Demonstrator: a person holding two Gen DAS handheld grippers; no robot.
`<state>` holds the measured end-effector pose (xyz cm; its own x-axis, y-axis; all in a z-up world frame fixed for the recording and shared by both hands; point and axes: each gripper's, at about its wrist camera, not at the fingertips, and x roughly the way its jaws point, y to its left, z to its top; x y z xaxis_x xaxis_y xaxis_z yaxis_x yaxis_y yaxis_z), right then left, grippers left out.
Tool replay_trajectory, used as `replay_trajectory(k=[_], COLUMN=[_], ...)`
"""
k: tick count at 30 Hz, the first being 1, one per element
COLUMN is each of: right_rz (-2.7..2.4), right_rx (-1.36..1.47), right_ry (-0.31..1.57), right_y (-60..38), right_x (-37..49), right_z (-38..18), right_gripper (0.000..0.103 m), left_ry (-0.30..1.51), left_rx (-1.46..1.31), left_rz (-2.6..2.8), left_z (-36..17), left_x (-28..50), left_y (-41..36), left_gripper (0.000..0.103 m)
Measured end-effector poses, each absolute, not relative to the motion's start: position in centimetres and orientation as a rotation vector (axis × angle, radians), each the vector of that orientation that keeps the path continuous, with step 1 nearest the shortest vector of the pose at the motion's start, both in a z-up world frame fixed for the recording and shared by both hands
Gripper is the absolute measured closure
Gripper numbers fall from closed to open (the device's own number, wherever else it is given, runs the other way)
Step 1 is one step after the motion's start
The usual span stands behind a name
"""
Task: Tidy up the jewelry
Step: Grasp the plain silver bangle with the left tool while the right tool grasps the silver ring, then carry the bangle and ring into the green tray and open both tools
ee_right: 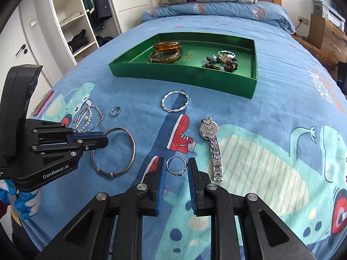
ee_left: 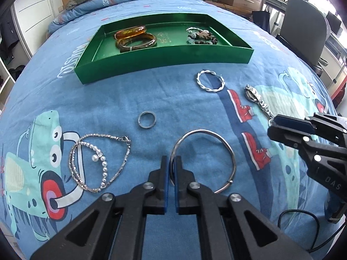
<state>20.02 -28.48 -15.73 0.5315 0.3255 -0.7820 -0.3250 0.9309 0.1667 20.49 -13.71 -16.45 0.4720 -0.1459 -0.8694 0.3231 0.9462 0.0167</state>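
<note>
My left claw is pinched nearly together on the rim of the thin silver bangle, whose loop lies off to the claw's right on the blue bedspread. Whether the pads truly bite the wire or only flank it I can't quite tell through the fisheye warp. My right claw is spread, its fingers straddling a small silver ring that lies flat between them.

To do this well, I'd squeeze the left firmly before lifting, since thin wire may slip or swing, then carry it straight ahead to the green tray, beside the amber bangles. On the right, I'd press down into the soft cloth and close slowly so the ring doesn't skate away. The watch lies just right of that claw.
</note>
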Motion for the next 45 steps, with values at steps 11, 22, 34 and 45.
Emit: replay_trajectory(k=[11, 22, 34, 45], right_rz=[0.354, 0.331, 0.303, 0.311], right_rx=[0.038, 0.055, 0.051, 0.043], right_ry=[0.83, 0.763, 0.712, 0.698], right_y=[-30.5, -31.8, -33.1, -32.1], right_x=[14.4, 10.6, 15.0, 26.7], right_z=[-11.8, -9.5, -6.6, -6.4], right_gripper=[0.083, 0.083, 0.083, 0.083], left_ry=[0.937, 0.858, 0.769, 0.772], left_rx=[0.279, 0.31, 0.293, 0.306], left_rz=[-0.266, -0.257, -0.255, -0.286], left_z=[-11.9, -8.2, -3.6, -5.1], left_x=[16.6, 14.3, 20.4, 30.7], left_y=[-15.3, -15.7, -15.8, -18.8], left_gripper=[0.1, 0.1, 0.1, 0.1])
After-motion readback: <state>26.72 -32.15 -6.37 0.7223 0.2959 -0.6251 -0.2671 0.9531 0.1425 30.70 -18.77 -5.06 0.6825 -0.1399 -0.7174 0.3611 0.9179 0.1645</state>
